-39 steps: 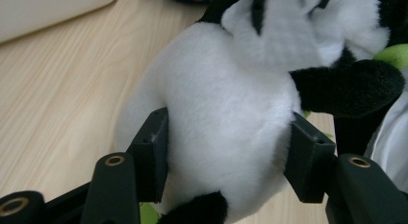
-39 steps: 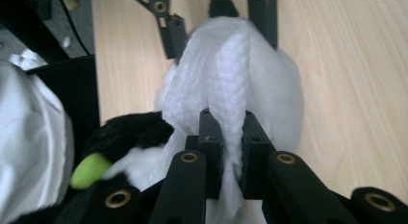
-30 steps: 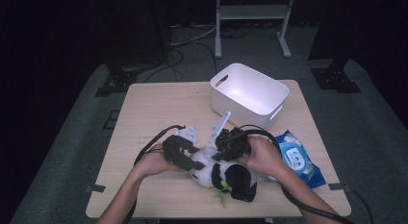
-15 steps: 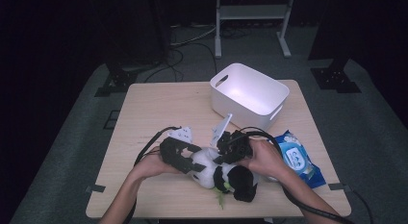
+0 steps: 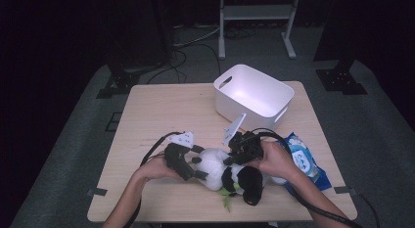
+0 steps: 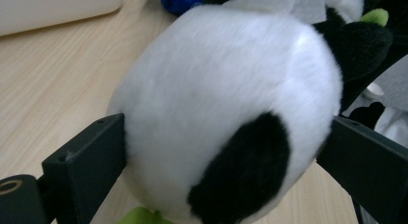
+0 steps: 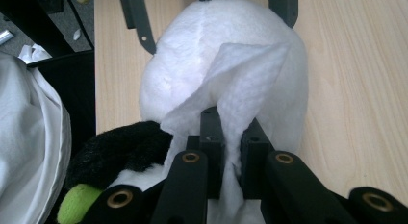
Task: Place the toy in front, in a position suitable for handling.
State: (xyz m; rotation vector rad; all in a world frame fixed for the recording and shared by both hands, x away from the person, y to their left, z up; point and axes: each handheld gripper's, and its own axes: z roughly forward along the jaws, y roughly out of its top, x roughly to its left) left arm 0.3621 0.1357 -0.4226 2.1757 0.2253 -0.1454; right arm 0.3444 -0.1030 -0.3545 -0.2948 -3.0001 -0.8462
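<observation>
Our left claw (image 6: 226, 152) has just been opening its jaws, and they now stand wide on each side of the panda toy's (image 5: 230, 174) round white head, touching its fur. Our right claw (image 7: 230, 152) is pinched tight on a white wipe (image 7: 240, 84) lying against the panda. It lies on the table (image 5: 161, 115), near the white bin (image 5: 254, 93).

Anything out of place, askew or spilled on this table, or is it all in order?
Nothing spilled or damaged. The panda plush toy lies on its side near the table's front edge, its head between the left tool's wide jaws. The right tool pinches a white wipe against it. The white bin stands upright; the blue wipes pack lies flat.
</observation>
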